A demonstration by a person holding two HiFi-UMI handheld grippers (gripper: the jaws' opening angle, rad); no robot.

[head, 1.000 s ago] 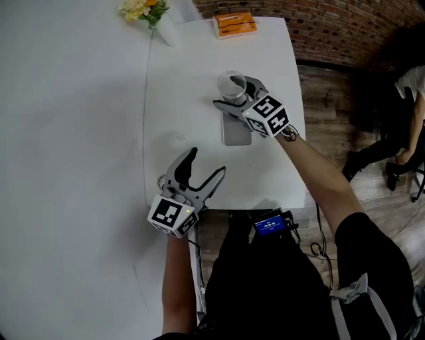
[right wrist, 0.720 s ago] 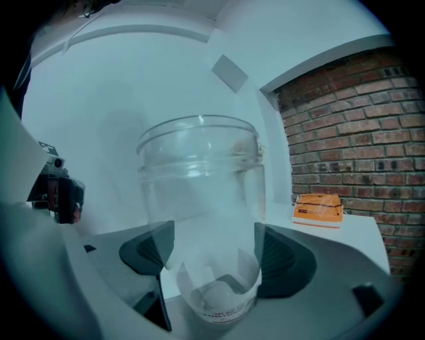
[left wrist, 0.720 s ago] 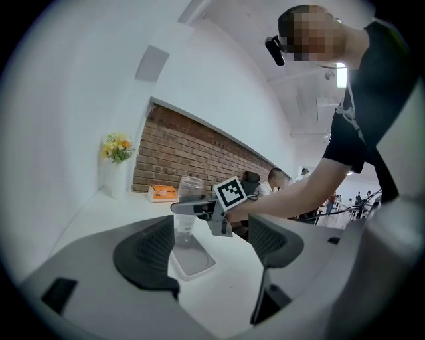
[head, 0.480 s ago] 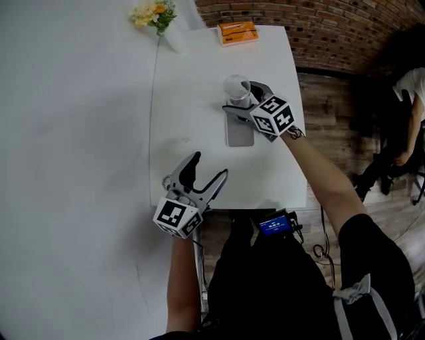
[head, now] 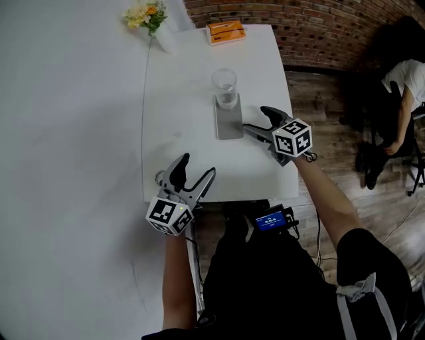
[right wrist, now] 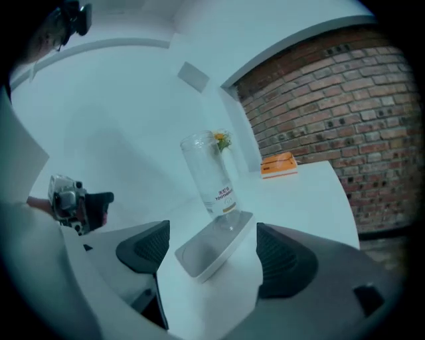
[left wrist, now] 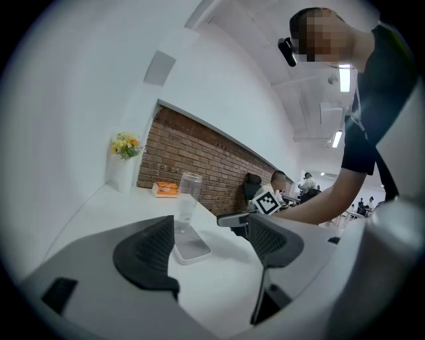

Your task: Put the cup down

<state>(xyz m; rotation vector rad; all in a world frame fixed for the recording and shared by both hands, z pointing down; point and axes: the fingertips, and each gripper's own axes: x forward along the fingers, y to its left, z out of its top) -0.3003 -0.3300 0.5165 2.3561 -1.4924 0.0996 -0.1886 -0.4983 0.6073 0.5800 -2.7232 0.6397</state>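
A clear glass cup (head: 224, 86) stands upright on the far end of a grey flat tray (head: 230, 123) on the white table (head: 192, 139). My right gripper (head: 260, 122) is open to the right of the tray, a short way back from the cup. Its jaws have just been opening, and nothing is between them. In the right gripper view the cup (right wrist: 209, 178) and tray (right wrist: 207, 254) lie ahead of the jaws. My left gripper (head: 197, 169) is open and empty near the table's front edge. The left gripper view shows the cup (left wrist: 187, 200) on the tray (left wrist: 193, 250).
An orange box (head: 226, 31) lies at the table's far end, and a vase of flowers (head: 149, 14) stands at the far left corner. The table's right edge borders a wooden floor, where a seated person (head: 402, 86) is at the far right. A brick wall runs behind.
My right gripper has let go of the cup and drawn back toward me and to the right. The cup now stands free on the tray. My left gripper has barely shifted.
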